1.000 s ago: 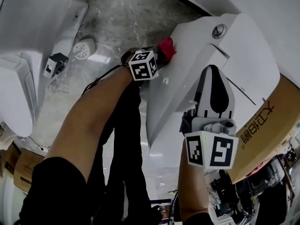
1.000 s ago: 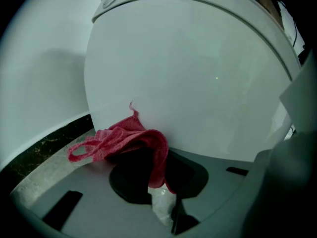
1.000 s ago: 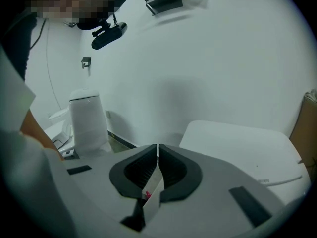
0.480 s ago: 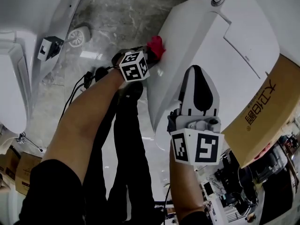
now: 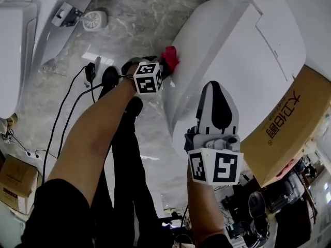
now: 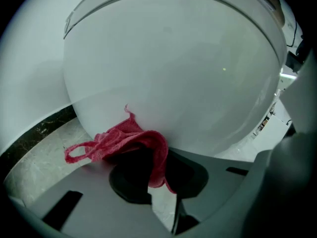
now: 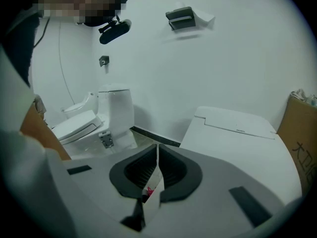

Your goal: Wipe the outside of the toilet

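The white toilet (image 5: 232, 50) fills the upper right of the head view, its lid closed. My left gripper (image 5: 166, 65) is shut on a red cloth (image 5: 169, 58) and presses it against the toilet's left outer side. In the left gripper view the red cloth (image 6: 126, 142) drapes over the jaws and touches the curved white bowl (image 6: 173, 68). My right gripper (image 5: 219, 107) hangs above the toilet's front, jaws closed together with nothing in them. The right gripper view shows its shut jaws (image 7: 157, 175) and the toilet's lid (image 7: 233, 128) beyond.
A cardboard box (image 5: 282, 130) leans at the toilet's right. Another white toilet (image 5: 20, 40) stands at the upper left on the marble floor (image 5: 129, 14). Black cables (image 5: 67, 112) trail over the floor beside a small box (image 5: 15, 182). My legs stand below the left arm.
The left gripper has slid with the cloth down along the toilet's side. The head view has shifted, so the toilet sits higher in the picture. The right gripper has barely moved.
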Available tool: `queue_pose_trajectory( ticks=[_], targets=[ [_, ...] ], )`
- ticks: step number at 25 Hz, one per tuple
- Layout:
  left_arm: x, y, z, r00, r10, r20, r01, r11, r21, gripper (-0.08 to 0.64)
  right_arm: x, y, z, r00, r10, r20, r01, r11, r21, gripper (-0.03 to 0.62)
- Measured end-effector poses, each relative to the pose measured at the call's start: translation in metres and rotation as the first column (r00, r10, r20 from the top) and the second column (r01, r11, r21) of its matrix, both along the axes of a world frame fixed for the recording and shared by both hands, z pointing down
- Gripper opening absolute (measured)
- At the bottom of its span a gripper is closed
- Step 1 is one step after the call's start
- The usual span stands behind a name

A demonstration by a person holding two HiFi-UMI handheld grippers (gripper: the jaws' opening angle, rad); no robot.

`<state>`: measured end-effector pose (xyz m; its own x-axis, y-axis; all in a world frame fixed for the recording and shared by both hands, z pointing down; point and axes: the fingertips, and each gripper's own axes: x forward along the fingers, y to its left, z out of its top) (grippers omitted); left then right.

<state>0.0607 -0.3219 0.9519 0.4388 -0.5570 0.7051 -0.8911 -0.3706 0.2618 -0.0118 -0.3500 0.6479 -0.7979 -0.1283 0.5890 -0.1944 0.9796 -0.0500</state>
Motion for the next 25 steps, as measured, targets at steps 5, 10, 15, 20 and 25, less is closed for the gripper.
queue_pose_trajectory(
  ticks=[5, 10, 15, 20, 25],
  targets=[
    [0.066, 0.045, 0.005, 0.996, 0.011, -0.086, -0.016, 0.999, -0.048, 0.066, 0.026, 0.019, 0.004, 0.999, -0.032, -0.031, 0.031, 0.999, -0.012, 0.038],
    [0.128, 0.079, -0.002, 0.977, -0.013, -0.214, -0.009, 0.995, -0.102, 0.066, 0.024, 0.026, 0.004, 1.000, 0.003, -0.029, -0.005, 0.999, -0.043, 0.037],
    [0.161, 0.114, -0.021, 0.935, 0.040, -0.352, -0.091, 0.987, -0.131, 0.067, -0.001, 0.028, -0.010, 1.000, 0.006, -0.010, -0.007, 0.999, -0.041, 0.038],
    [0.080, 0.125, -0.025, 0.931, -0.183, -0.316, 0.124, 0.973, -0.197, 0.067, -0.031, 0.017, -0.032, 1.000, 0.009, 0.009, -0.009, 1.000, -0.014, 0.038],
    [-0.058, 0.073, -0.039, 0.934, -0.281, -0.221, 0.263, 0.959, -0.104, 0.067, -0.068, -0.008, -0.051, 0.998, 0.024, 0.051, -0.026, 0.998, 0.056, 0.038]
  ],
)
